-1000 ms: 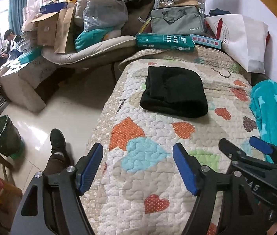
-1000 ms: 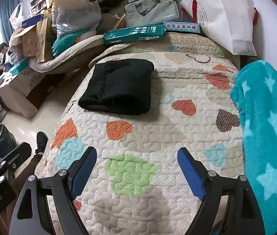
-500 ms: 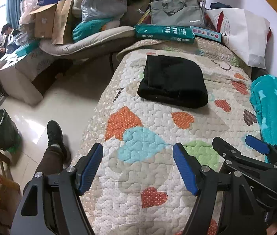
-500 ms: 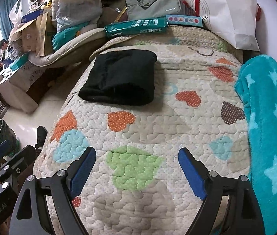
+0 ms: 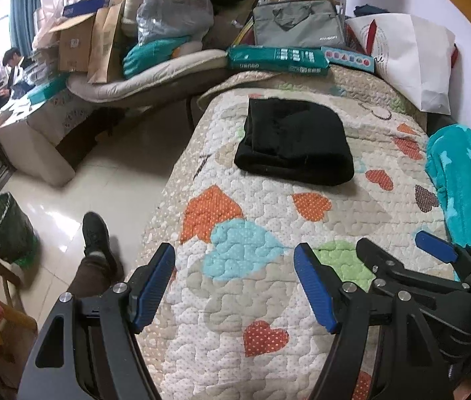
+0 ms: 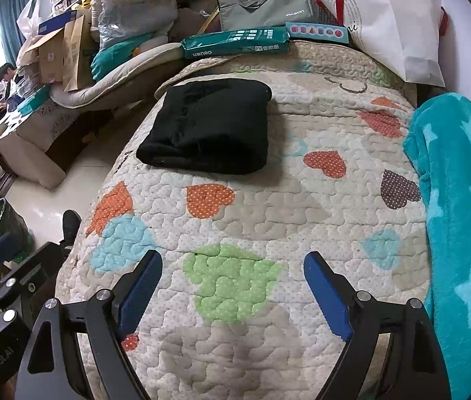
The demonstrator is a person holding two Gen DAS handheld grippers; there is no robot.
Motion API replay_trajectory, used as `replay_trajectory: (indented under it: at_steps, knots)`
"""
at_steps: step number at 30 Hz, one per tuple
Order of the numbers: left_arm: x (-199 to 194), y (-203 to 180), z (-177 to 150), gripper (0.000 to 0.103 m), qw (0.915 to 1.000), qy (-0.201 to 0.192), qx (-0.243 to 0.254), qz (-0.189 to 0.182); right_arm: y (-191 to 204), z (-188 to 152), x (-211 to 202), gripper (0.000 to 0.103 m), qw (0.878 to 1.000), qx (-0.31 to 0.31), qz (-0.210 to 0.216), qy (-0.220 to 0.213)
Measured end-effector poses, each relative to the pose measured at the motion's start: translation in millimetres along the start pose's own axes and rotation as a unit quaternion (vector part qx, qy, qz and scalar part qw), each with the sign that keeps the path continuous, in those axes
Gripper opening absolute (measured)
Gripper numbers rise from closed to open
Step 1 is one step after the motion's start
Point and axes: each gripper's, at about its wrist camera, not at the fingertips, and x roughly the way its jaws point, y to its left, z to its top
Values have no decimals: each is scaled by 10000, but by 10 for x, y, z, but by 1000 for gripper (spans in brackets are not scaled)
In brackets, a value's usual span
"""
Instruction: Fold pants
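Observation:
The black pants [image 5: 293, 140] lie folded in a compact rectangle on the heart-patterned quilt [image 5: 255, 266], toward its far left; they also show in the right wrist view [image 6: 207, 130]. My left gripper [image 5: 235, 286] is open and empty, held above the near part of the quilt, well short of the pants. My right gripper [image 6: 232, 293] is open and empty, beside the left one and to its right; it also shows in the left wrist view [image 5: 402, 256]. The left gripper shows at the left edge of the right wrist view [image 6: 9, 266].
A teal star blanket [image 6: 462, 220] lies along the quilt's right side. Teal boxes [image 6: 235, 41], a grey bag [image 6: 265, 1] and a white bag [image 6: 385, 23] stand at the far end. The floor [image 5: 79, 193], my foot [image 5: 94, 233] and a dark bin [image 5: 5, 223] are left.
Both grippers have drawn back a little from the pants and stayed open. The pants have not moved.

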Motion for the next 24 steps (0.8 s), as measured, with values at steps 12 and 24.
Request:
replay_trajectory:
  at_steps: [12,24]
  knots:
    - [-106,78,94,91,9990,-341,-140,-240,123,-24,-32,91,9997,-203,-22,-104]
    - [6,213,83,96,9990,-96,-422,-116,136,-21,-48,92,9996,-227,-63,-181]
